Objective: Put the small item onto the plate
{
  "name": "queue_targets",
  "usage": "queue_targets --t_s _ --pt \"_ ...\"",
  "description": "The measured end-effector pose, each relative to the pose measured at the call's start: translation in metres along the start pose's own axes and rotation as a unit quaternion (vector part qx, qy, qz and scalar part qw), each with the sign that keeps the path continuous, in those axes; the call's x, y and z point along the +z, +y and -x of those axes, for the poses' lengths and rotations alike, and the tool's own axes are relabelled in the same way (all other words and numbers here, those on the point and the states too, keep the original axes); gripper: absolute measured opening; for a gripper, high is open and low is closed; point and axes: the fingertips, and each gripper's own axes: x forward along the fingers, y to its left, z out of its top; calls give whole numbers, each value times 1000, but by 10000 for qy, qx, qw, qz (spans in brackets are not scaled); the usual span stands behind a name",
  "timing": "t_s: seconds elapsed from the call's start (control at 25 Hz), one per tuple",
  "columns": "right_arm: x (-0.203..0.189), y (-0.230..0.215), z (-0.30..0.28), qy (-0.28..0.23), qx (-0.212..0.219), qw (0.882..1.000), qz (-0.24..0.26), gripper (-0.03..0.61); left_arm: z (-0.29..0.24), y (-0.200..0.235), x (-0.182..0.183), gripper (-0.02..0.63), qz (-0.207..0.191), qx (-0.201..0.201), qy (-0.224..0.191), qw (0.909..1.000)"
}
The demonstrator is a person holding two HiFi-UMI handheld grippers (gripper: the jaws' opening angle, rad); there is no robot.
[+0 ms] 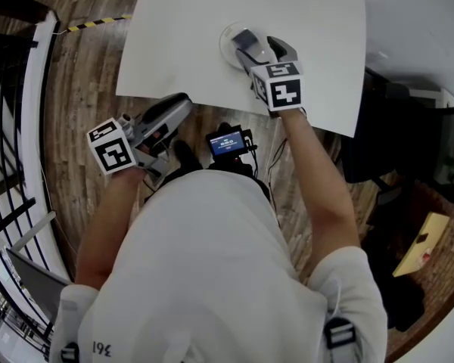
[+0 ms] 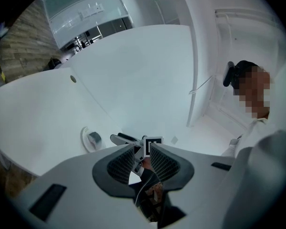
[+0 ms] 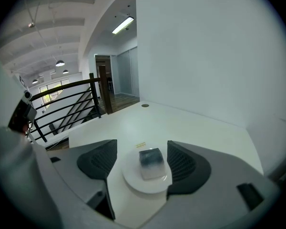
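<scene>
Evidently, the right gripper's (image 3: 142, 149) jaws are standing wide apart, gripping nothing and framing the small item (image 3: 151, 162), which is lying flat on the plate (image 3: 133, 180), seemingly clear of both jaws. The plate is sitting on the white counter (image 3: 181, 123). The left gripper (image 2: 142, 149) is hovering near the counter's near edge, its jaws drawn nearly together on nothing. The placing is looking done, with only backing the right gripper away remaining. The item's long axis is running roughly along the jaws' line, its darker end pointing away from the gripper.
</scene>
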Motion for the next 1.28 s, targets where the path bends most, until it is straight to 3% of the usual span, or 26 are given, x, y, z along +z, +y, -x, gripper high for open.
queue_targets --t_s 0.2,0.44,0.8,1.28 --pt "19 9 22 -309 49 9995 -90 311 2 -21 13 103 -107 -222 -141 9996" --pt "40 19 54 -668 -82 9977 -85 2 9 -41 21 103 -224 -411 -218 9987" --pt "62 53 100 -1130 239 9919 -527 2 17 -67 33 103 -311 -659 -397 9966" --pt "72 68 153 -1441 78 9890 -332 2 36 -96 26 103 -394 -859 -380 9948"
